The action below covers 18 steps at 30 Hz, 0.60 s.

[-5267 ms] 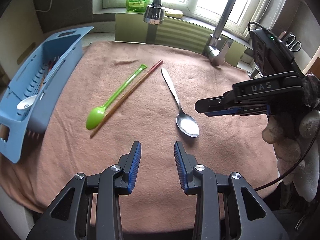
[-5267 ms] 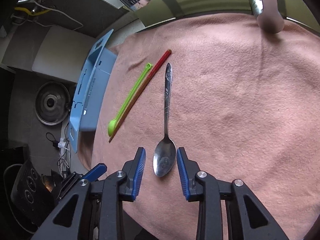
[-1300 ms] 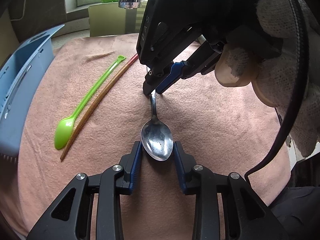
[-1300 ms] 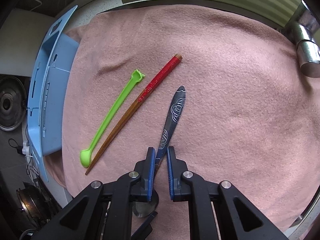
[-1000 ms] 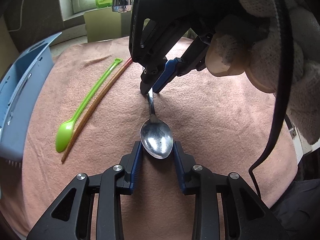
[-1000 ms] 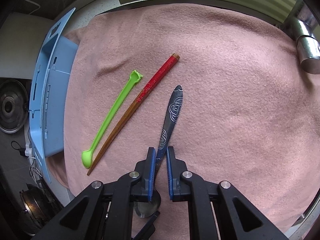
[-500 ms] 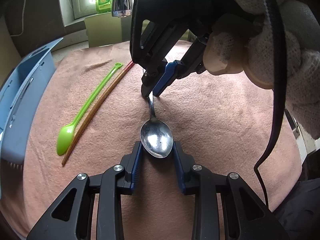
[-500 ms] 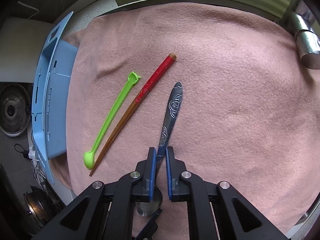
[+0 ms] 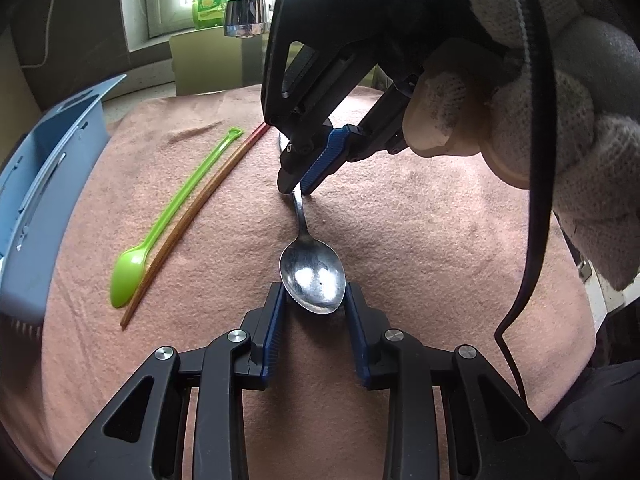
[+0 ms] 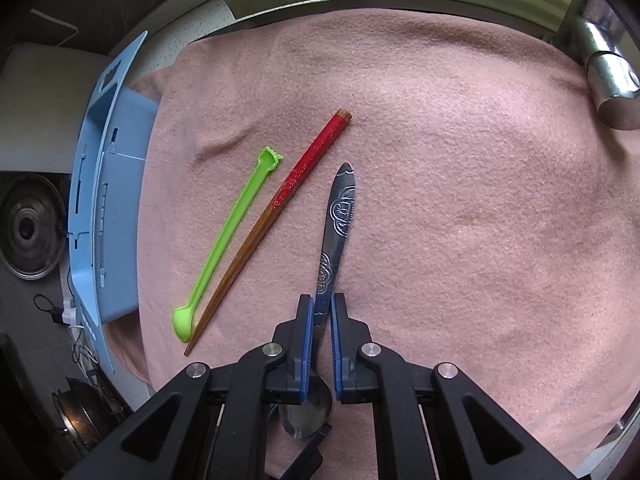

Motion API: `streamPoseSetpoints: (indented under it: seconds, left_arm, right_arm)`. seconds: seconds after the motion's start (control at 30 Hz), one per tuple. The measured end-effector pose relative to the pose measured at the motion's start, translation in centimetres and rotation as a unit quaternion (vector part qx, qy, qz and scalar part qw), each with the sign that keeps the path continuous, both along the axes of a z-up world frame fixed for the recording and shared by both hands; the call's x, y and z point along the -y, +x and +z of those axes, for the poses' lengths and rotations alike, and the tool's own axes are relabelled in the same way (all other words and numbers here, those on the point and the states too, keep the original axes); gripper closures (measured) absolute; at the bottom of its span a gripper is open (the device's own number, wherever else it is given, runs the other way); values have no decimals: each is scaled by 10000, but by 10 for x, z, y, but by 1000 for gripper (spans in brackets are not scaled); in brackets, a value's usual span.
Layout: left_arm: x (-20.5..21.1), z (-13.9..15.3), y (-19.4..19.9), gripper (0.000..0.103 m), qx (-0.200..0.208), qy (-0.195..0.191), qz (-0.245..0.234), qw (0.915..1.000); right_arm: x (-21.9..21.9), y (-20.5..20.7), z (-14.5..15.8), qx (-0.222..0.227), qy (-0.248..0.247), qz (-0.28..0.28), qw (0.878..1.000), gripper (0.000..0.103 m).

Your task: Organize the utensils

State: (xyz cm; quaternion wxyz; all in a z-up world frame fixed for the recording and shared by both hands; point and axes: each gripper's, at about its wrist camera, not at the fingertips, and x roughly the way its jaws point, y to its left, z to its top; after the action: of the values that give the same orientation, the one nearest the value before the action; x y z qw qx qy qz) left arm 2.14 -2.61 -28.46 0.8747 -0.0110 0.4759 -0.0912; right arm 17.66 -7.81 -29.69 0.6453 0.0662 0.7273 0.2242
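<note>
My right gripper (image 10: 319, 316) has its jaws nearly closed on the handle of the metal spoon (image 9: 312, 276), low on the neck, just above the bowl. My left gripper (image 9: 314, 308) has its jaws open, one on each side of the bowl; I cannot tell if they touch it. The spoon lies flat on the pink cloth (image 10: 460, 208) that covers the worktop, with the handle pointing to 12 o'clock in the right wrist view.

I judge that the spoon is stiff, smooth and a little heavy at the bowl, so it can slip or swing in my jaws. The flat, embossed part of the handle looks the better place to grip.

At 10 o'clock from the spoon lie the chopstick (image 10: 280, 200) and the green spoon (image 10: 232, 232), close together. The blue rack (image 10: 100, 200) stands at 9 o'clock, at the cloth edge.
</note>
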Motion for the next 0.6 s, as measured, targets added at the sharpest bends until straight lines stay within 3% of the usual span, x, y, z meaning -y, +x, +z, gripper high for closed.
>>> streamPoseSetpoints:
  seconds: [0.6]
  left_arm:
    - [-12,21,-7,75,174,28,-208,9996]
  right_arm:
    - [1,-8,26,174,212,-270,9993,96]
